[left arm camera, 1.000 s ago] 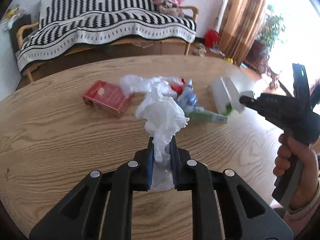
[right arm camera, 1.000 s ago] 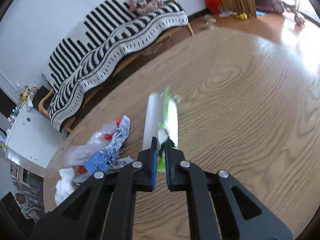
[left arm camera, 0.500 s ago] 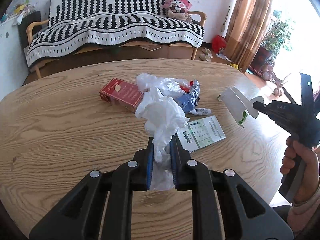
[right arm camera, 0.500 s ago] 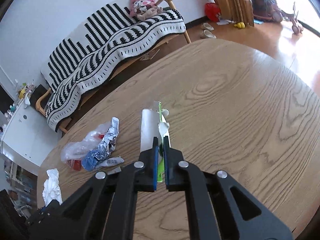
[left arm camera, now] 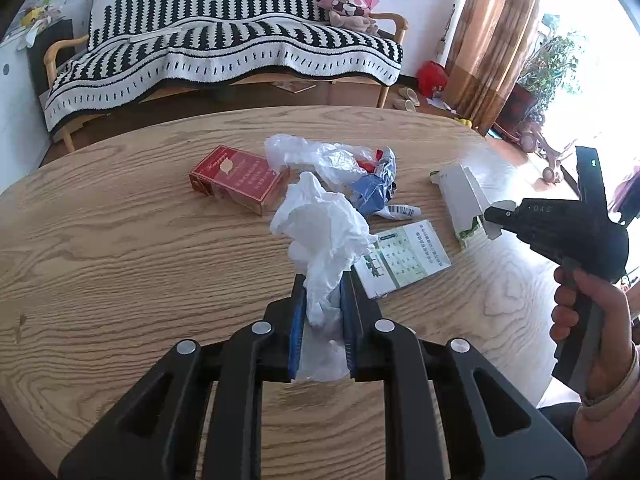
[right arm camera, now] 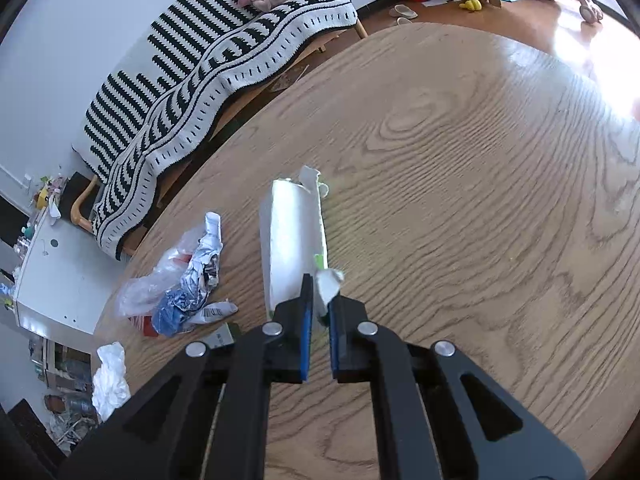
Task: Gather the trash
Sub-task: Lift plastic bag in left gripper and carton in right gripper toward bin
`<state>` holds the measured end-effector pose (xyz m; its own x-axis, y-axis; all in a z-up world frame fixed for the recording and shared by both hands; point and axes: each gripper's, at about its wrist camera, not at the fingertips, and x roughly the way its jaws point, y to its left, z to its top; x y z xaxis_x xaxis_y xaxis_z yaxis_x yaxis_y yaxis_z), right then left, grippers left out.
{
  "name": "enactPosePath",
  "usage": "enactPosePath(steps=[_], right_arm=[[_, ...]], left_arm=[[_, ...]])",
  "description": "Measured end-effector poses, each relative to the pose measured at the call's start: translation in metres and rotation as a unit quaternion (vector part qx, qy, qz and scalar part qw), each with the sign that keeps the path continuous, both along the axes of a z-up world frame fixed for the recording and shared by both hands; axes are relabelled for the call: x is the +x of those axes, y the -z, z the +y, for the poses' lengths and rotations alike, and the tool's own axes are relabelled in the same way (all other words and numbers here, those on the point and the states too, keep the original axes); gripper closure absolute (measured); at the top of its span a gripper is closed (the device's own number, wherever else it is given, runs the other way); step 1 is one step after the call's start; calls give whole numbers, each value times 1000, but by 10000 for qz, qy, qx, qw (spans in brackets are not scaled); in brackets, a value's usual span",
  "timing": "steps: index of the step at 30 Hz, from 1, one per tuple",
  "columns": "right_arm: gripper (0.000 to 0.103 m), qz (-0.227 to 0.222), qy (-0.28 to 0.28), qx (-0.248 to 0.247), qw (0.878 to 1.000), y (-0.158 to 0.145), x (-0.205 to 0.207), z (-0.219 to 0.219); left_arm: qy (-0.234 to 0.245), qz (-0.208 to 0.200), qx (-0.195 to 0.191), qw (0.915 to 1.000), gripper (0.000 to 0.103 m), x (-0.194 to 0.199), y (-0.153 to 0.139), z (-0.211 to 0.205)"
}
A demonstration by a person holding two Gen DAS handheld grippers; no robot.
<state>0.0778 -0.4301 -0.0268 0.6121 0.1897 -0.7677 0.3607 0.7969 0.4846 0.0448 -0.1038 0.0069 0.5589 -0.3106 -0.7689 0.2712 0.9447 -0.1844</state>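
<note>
Your left gripper (left arm camera: 322, 308) is clamped on one crumpled white tissue (left arm camera: 320, 232), which stands up from between the blue pads above the wooden worktop (left arm camera: 120, 248). Your right gripper (right arm camera: 318, 308) is pressed together on the torn end of one flattened white carton (right arm camera: 290, 240) with green print; the carton reaches forward from the fingertips and hangs just over the worktop.

In front of the left gripper you have four more pieces of trash on the worktop. Just beyond the tissue and a little to the right lies one printed card (left arm camera: 404, 258), flat. Further ahead lies one red box (left arm camera: 236, 180), a little to the left. Beside it, straight ahead, is one clear plastic bag (left arm camera: 316, 158), and one crumpled blue and silver wrapper (left arm camera: 374, 192) touches it.

From the right gripper, the same bag and wrapper (right arm camera: 188, 284) are to the left of the carton, close but apart from it. Your right hand (left arm camera: 588, 320) holds its handle at the right of the left gripper.
</note>
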Motion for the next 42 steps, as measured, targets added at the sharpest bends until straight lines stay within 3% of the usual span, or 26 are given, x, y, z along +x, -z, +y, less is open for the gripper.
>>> enactPosePath(steps=[10, 18, 33, 38, 42], right_arm=[[99, 22, -150, 164, 9997, 11, 10, 6], [100, -542, -287, -599, 9963, -20, 2, 15], [100, -618, -65, -368, 9974, -24, -8, 3], [100, -1201, -10, -22, 9928, -53, -40, 0], [100, -1693, -31, 431, 9846, -77, -97, -9]], left_arm=[[28, 35, -125, 9999, 88, 0, 0, 0], [54, 17, -140, 9999, 88, -1, -1, 0], [103, 75, -16, 9999, 88, 0, 1, -7], [242, 43, -145, 9996, 88, -11, -12, -21], [560, -101, -75, 9984, 88, -31, -29, -53]])
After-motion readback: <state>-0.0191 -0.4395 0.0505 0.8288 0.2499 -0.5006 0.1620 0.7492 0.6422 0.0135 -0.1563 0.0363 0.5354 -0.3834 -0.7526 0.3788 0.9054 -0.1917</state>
